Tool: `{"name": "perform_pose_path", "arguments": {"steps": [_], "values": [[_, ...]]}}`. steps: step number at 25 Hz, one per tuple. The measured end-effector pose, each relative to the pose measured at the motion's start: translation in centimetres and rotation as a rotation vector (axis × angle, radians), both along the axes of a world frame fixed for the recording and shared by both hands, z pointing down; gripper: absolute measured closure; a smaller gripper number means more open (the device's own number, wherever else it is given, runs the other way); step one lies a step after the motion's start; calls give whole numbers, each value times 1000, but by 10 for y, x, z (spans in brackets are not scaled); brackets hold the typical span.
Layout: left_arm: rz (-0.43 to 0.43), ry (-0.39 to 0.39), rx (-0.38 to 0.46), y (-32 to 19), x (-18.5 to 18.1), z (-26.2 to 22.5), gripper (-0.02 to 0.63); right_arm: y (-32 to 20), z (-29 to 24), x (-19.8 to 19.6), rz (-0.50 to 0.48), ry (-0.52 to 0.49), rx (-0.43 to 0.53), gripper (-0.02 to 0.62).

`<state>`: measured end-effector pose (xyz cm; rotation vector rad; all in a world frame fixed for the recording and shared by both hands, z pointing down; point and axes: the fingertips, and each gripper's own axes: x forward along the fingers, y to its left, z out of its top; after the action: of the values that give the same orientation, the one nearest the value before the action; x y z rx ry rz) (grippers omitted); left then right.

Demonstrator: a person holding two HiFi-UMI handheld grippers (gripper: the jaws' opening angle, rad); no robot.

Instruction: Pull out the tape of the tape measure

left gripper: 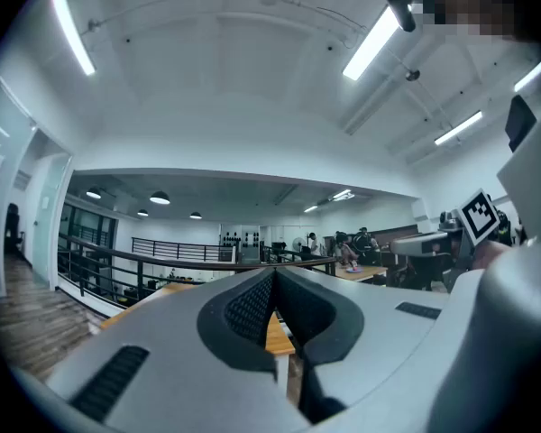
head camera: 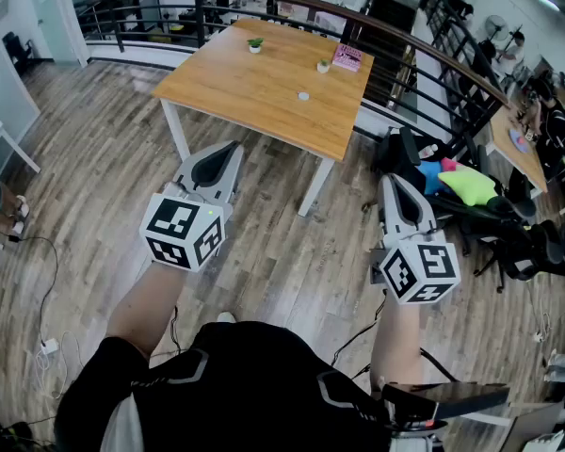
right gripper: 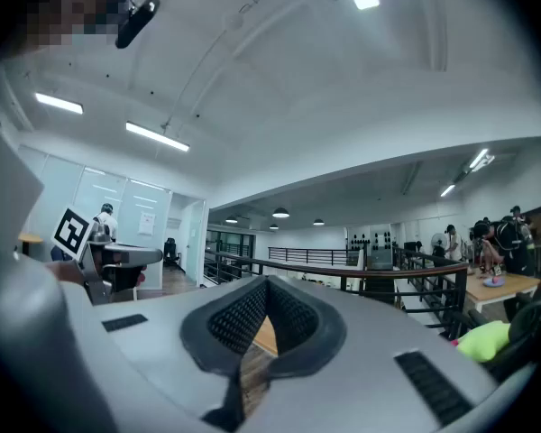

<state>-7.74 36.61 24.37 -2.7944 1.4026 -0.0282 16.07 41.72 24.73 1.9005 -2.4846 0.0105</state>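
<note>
A small round pale object [head camera: 303, 95], too small to tell apart as a tape measure, lies near the middle of the wooden table [head camera: 254, 88]. My left gripper [head camera: 232, 149] hangs over the floor just short of the table's near edge, jaws pressed together and empty. The right gripper [head camera: 394, 181] is held further right, beside the table's front right leg, also shut with nothing in it. In the left gripper view the closed pads [left gripper: 252, 307] point level at the table top [left gripper: 278, 332]. The right gripper view shows closed pads [right gripper: 243, 318] aimed at the railing.
Two small potted plants [head camera: 254, 44] [head camera: 323, 65] and a pink book [head camera: 347, 57] sit at the table's far side. A curved black railing [head camera: 292, 3] runs behind it. Office chairs with bright cushions [head camera: 461, 185] stand at the right. Cables [head camera: 38, 252] trail on the wooden floor at the left.
</note>
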Motion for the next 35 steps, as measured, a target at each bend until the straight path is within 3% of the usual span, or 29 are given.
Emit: {"name": "perform_pose_path", "arguments": {"steps": [3,8,14,24,26,29,33,35], "values": [[-12,-5,-7,-7,-1,3,577,-5,-1,-2,3,2,-10,589],[-16,58,-26,-6,-5,1,577,-5,2,-4,10,23,-14,588],[-14,1,14,-4,-7,2,575,-4,3,-8,8,33,-11,586],[-18,-15,-10,-3,-21,13,573,-7,11,-18,2,25,-21,583],[-5,3,-19,-2,-23,13,556,-6,12,-22,-9,26,-25,511],[11,2,-23,-1,-24,15,430,-4,14,-27,-18,33,-24,426],[35,-7,-8,1,-27,19,328,-3,18,-29,1,27,-30,365],[46,-6,-2,2,-30,19,313,-5,18,-31,8,23,-37,313]]}}
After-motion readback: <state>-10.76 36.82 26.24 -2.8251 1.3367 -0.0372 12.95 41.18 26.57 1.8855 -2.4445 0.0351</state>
